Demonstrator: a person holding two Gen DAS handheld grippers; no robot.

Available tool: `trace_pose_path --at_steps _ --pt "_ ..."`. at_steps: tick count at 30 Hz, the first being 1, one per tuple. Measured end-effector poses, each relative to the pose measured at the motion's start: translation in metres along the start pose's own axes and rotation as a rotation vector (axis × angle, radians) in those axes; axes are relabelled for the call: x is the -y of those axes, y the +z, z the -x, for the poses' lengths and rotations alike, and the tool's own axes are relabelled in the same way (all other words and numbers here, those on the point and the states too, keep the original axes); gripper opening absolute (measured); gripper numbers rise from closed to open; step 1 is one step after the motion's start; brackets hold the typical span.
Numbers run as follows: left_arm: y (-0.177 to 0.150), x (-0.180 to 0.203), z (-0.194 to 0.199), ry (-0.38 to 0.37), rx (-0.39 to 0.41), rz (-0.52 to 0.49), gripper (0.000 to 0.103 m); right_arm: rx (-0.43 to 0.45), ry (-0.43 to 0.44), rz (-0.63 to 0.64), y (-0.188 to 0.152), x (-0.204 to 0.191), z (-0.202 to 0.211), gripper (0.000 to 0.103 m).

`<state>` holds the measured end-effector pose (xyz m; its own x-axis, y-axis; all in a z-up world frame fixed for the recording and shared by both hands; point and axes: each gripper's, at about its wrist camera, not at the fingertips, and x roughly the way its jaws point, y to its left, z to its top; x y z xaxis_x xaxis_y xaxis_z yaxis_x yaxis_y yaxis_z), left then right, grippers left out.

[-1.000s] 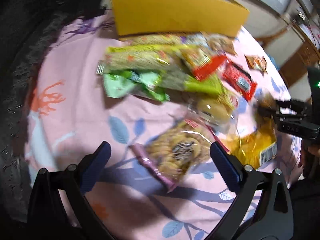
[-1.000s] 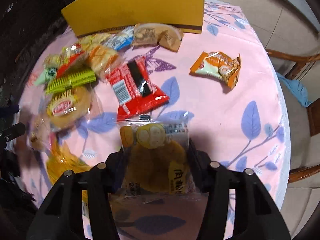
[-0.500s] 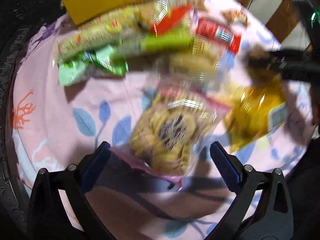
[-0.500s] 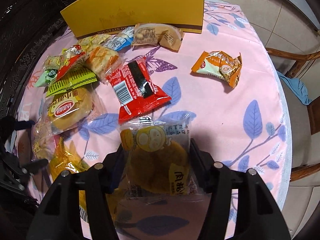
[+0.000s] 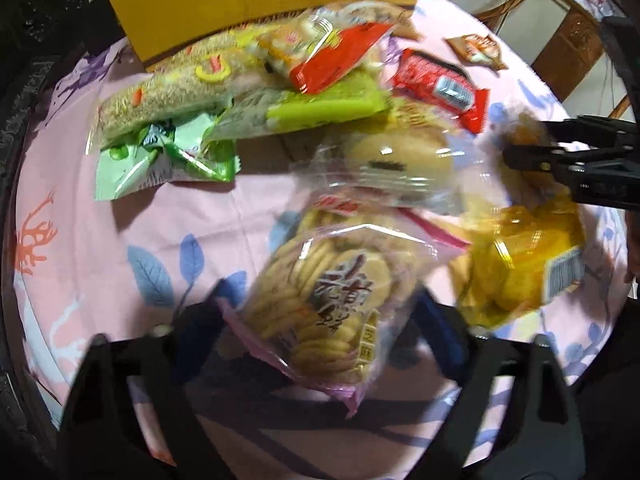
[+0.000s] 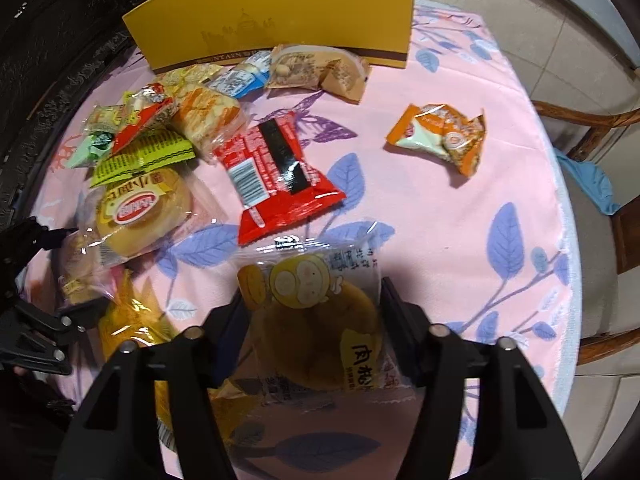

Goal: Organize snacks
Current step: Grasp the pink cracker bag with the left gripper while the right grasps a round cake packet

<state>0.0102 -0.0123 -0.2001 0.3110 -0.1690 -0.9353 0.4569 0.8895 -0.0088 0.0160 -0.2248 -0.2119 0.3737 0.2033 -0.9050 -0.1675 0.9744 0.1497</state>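
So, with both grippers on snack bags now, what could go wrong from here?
1. The left gripper is closing its jaws around the biscuit bag; too much squeeze could break the biscuits.
2. The bun pack lies on that bag's far end, so lifting may drag it.
3. The right gripper holds the cake pack by its sides; the slippery wrapper may slide out.

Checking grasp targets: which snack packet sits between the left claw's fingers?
The clear bag of round yellow crackers, edged in pink. The left claw is closing around it; the other packets all lie farther up the pink tablecloth.
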Motion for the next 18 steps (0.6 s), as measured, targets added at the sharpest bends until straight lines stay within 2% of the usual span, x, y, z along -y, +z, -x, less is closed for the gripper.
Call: trace_pose_path --at_steps 1,4,13,18 --pt "-0.001 0.003 0.003 -0.010 0.007 -0.003 0.067 0.002 -0.009 0.002 -0.001 0.000 0.000 0.056" --pt "-0.004 0.008 0.008 -0.027 0.018 0.002 0.059 0.005 0.004 -0.016 -0.001 0.003 0.001 0.055" --pt "-0.011 -0.016 0.044 -0.019 0.096 0.096 0.057 0.010 0.032 -0.071 -0.008 0.016 0.012 0.055" --pt "-0.009 -0.031 0.071 0.010 0.156 0.153 0.057 0.054 0.040 -0.068 -0.007 0.014 0.029 0.055"
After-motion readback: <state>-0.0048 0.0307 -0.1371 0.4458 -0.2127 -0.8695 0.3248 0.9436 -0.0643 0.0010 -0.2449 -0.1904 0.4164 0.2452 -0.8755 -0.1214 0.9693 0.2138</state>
